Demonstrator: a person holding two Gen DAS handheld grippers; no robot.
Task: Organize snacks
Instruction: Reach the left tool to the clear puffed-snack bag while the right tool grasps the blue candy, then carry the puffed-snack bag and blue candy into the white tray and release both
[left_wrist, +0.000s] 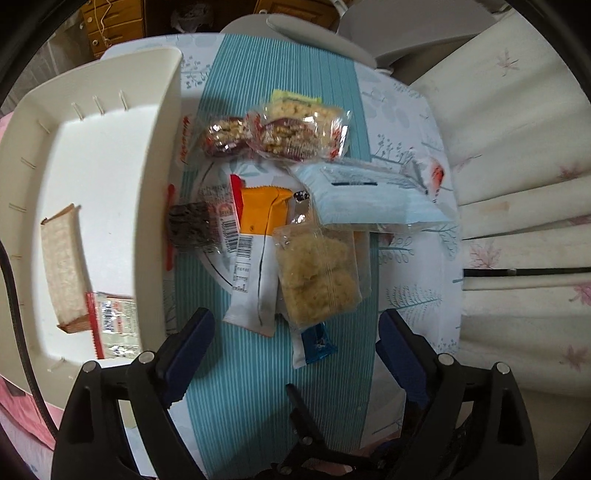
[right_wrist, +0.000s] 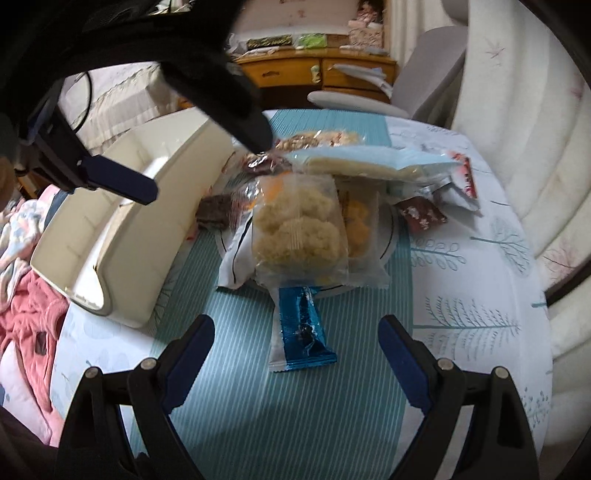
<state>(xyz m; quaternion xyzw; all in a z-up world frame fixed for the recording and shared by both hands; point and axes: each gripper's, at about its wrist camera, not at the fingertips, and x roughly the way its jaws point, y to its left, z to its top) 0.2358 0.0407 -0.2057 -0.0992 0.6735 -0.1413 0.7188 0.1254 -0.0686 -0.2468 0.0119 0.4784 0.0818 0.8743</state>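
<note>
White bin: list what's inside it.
In the white bin: a tan bar and a red-edged clear packet. The near corner is hidden behind the left gripper.

snack pile (left_wrist: 295, 206): wrapped packets heaped on a white plate, on the desk's teal striped runner | clear puffed-rice packet (right_wrist: 299, 225) on top, flat | blue bar (right_wrist: 303, 328) at the near edge, lying lengthwise | cream tray (left_wrist: 155, 177) just beside the pile, holding a brown bar (left_wrist: 62, 266) and a clear red-edged packet (left_wrist: 114, 317)
</note>
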